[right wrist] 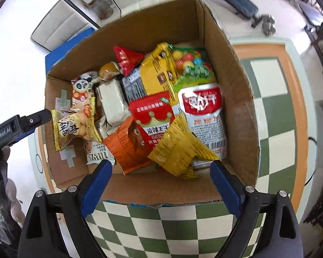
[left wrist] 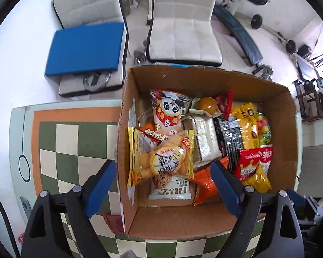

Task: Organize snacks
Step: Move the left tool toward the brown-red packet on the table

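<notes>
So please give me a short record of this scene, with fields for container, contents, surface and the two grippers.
container: open brown cardboard box
contents: many snack packets, among them a yellow cookie bag and a red crown packet
surface: green and cream chequered tablecloth
left gripper: open, holds nothing, above the box
right gripper: open, holds nothing

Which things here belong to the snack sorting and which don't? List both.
Belongs to the job:
cardboard box
panda packet
yellow biscuit bag
orange packet
red crown packet

Just lying about:
blue cushion
white chair
dumbbell
</notes>
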Demonstrator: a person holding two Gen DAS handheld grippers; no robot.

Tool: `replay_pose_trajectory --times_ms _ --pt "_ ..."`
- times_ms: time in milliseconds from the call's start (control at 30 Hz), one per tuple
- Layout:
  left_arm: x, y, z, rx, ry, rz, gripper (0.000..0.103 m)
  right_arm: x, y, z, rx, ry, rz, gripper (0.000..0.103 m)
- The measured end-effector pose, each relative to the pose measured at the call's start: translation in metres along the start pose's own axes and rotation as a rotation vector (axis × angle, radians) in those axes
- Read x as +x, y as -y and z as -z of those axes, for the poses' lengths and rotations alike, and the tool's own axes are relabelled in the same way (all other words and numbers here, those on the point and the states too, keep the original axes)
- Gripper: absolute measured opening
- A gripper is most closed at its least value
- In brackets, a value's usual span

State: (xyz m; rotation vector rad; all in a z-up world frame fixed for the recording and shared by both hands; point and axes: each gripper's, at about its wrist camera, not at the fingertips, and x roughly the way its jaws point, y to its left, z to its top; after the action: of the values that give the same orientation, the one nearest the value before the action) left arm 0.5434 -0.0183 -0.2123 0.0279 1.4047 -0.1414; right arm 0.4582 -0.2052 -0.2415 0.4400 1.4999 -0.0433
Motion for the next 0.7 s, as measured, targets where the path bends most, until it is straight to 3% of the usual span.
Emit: replay_pose_trajectory --times_ms 333,700 --pt "-0.051 0.007 0.071 0.034 0.157 -0.034 0.09 -0.045 -0.027 0.033 -0.092 0.158 0.028 0.095" --pt "-0.096 0.003 0.113 -0.025 0.252 0.001 0.09 -0.097 -0.031 0.081 -0.137 0.294 0.057 0.095"
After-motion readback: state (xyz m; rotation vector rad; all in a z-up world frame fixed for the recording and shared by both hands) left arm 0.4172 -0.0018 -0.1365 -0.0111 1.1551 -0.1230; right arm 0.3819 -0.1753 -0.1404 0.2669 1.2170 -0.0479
